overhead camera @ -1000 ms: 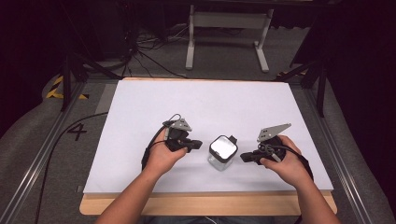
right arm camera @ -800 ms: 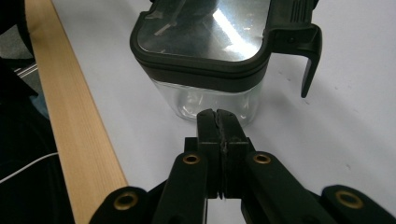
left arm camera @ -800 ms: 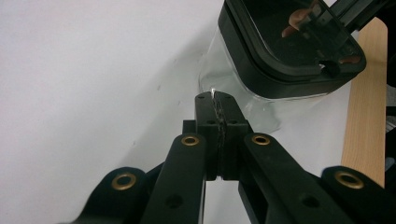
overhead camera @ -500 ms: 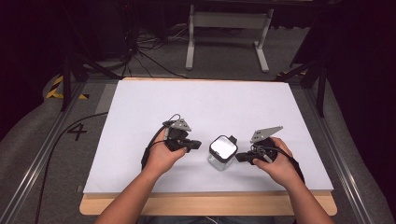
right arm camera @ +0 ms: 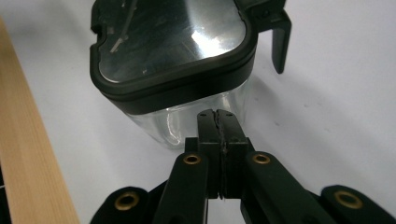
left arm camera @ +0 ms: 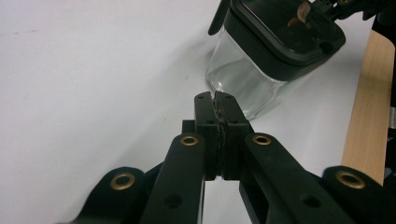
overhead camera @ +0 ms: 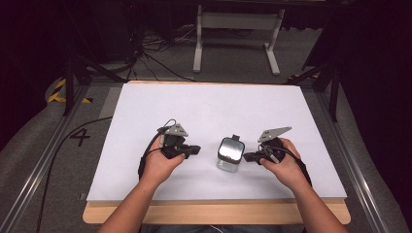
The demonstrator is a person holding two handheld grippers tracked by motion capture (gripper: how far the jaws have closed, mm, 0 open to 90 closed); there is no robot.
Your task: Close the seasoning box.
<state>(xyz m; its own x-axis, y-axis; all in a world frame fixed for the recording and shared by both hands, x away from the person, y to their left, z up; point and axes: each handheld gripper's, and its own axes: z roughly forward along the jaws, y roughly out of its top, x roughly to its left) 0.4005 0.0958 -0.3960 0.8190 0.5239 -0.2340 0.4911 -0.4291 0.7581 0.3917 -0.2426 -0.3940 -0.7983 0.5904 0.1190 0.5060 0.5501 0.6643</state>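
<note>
A clear square jar (overhead camera: 229, 156) with a black-rimmed glossy lid stands upright on the white table sheet (overhead camera: 214, 111) between my two hands. A black latch flap sticks out from the lid's far side. My left gripper (overhead camera: 196, 150) lies to the jar's left, shut and holding nothing, its tips a short way off the glass. In the left gripper view the jar (left arm camera: 261, 60) stands just beyond the closed jaws (left arm camera: 215, 97). My right gripper (overhead camera: 246, 157) is shut and its tips sit at the jar's right wall. In the right gripper view the tips (right arm camera: 218, 113) are right up against the glass (right arm camera: 187, 70).
The wooden table edge (overhead camera: 218, 213) runs along the front under my forearms. A metal stand (overhead camera: 235, 34) and cables lie on the floor behind the table. The white sheet stretches open behind and to both sides of the jar.
My right gripper has slid left toward the jar until its tips reach the glass. The left gripper and the jar have stayed put.
</note>
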